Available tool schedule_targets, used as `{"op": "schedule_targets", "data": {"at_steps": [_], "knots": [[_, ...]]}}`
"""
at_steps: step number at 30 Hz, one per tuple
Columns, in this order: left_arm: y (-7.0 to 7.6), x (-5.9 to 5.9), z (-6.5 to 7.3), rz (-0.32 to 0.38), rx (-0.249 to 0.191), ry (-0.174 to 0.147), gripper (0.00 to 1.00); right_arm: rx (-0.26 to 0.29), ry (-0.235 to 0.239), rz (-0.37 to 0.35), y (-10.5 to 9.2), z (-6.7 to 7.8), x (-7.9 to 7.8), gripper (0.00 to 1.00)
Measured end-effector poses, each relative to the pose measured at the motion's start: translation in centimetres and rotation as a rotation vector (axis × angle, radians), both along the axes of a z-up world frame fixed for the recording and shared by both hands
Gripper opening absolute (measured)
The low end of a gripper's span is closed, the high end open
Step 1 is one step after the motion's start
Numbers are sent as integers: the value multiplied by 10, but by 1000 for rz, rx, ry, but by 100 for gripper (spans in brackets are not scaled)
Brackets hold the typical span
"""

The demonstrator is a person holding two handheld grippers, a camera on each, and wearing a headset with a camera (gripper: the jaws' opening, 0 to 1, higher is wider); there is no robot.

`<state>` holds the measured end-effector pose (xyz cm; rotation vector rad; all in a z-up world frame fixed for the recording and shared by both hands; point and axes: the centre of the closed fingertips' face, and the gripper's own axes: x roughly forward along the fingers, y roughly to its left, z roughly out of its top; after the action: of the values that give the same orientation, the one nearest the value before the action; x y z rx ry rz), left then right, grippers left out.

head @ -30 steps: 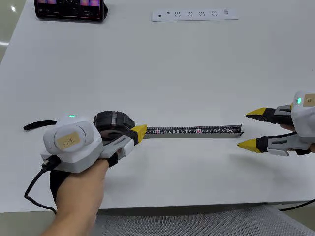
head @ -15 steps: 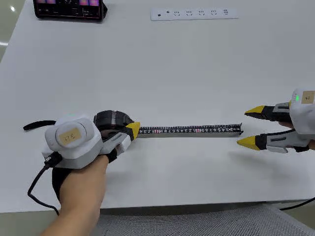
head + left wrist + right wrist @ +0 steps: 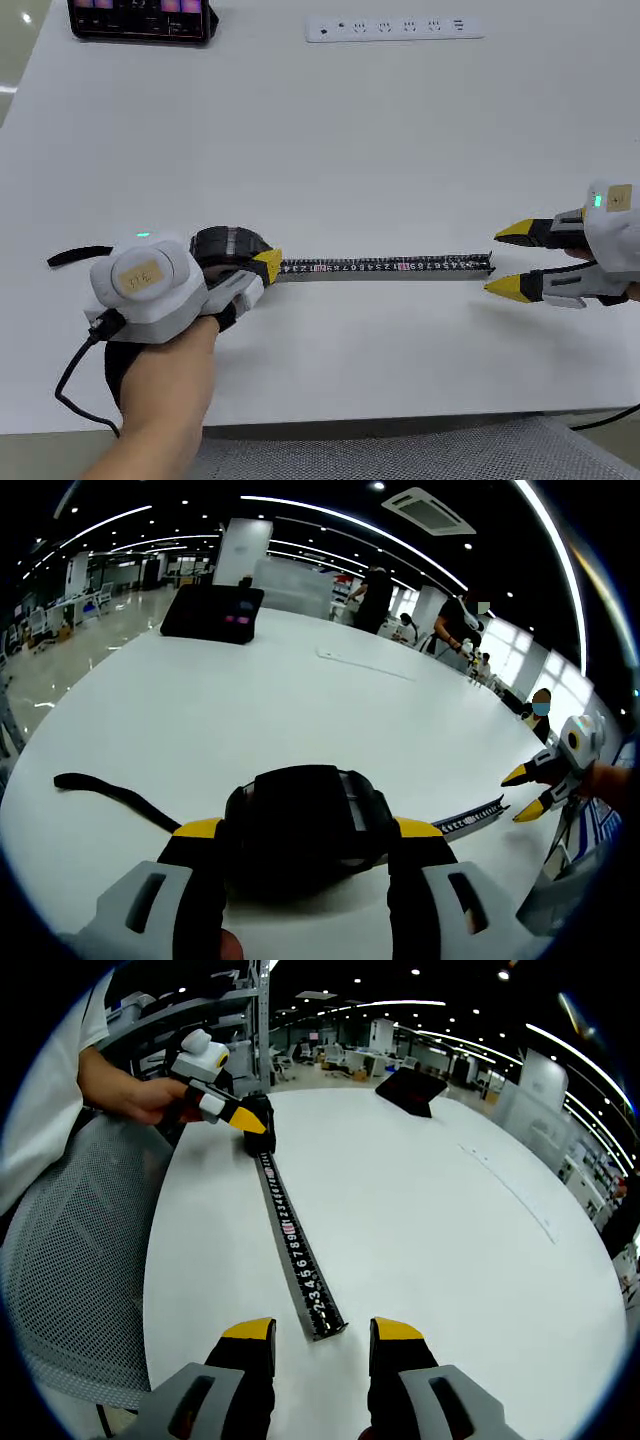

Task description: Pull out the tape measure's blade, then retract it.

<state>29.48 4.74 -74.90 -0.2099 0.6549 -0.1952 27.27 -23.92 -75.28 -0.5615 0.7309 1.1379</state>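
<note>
So the left gripper (image 3: 307, 829) has its jaws clamped on either side of the black tape measure (image 3: 228, 245), which sits on the white worktop (image 3: 400, 150) toward the near left corner. The tape's black strap (image 3: 80, 254) trails off toward the left edge. The blade (image 3: 385, 266) is pulled out and lies flat on the worktop, running parallel to the near edge out to the right.

The right gripper (image 3: 510, 260) is over by the right edge with its yellow-tipped jaws spread wide and nothing in them. The blade's end hook (image 3: 490, 264) sits right at the mouth of those jaws, not pinched.

Along the far edge there's a white power strip (image 3: 395, 28), and a dark screen device (image 3: 140, 18) at the far left corner.
</note>
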Motion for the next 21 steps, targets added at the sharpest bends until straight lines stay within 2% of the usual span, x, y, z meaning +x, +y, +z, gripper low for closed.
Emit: {"op": "schedule_targets", "data": {"at_steps": [2,6,21], "knots": [[0,0,0,2,-2,1,61,-5,16,24,2,-3,-1,32],[0,0,0,2,-5,1,61,-30,14,52,2,-8,1,29],[1,2,-3,5,-10,8,61,-57,50,126,3,-21,4,18]]}}
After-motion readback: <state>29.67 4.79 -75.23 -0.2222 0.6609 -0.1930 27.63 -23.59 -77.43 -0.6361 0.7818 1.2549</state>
